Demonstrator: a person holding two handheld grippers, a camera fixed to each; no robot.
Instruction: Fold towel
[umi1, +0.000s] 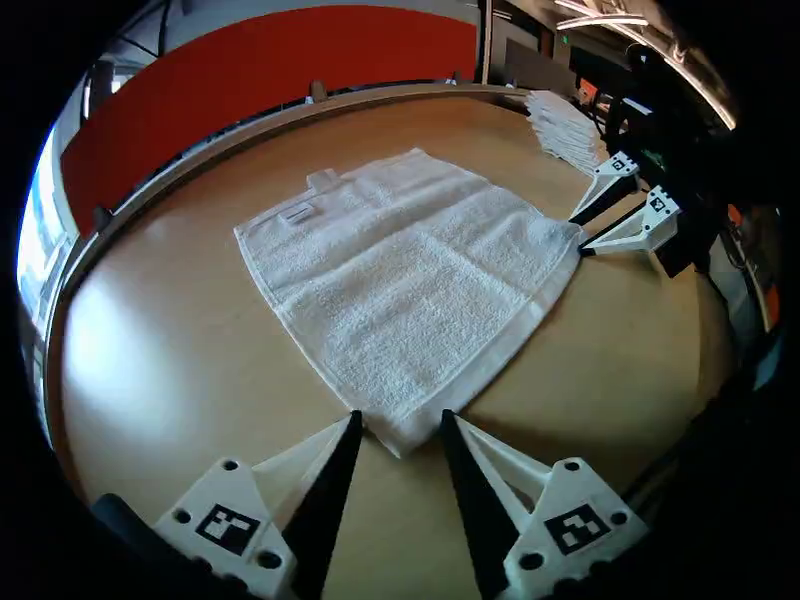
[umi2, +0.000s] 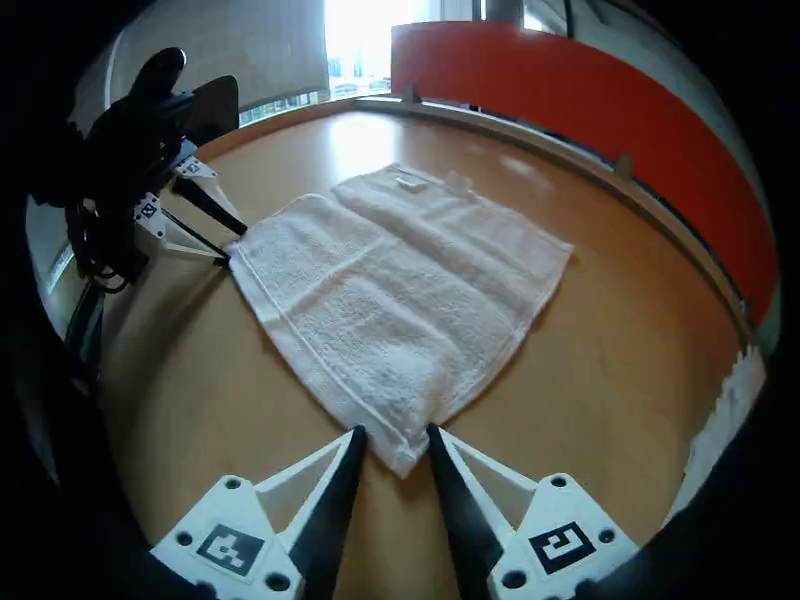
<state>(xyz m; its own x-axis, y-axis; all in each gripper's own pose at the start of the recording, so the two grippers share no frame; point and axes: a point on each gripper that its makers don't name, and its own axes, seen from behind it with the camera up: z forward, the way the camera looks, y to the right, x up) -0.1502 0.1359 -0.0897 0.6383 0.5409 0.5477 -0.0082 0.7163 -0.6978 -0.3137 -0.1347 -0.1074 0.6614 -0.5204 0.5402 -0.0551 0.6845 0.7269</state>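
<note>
The left gripper (umi1: 398, 425) is standing spread, its black fingers flanking one corner of the white terry towel (umi1: 400, 280) without squeezing it. The towel is lying flat on the light wooden table (umi1: 170, 380). Across it, the right gripper (umi1: 577, 236), equally spread, is straddling the neighbouring corner. Farther back, a long red wall panel (umi1: 270, 60) is running behind the table's edge.
</note>
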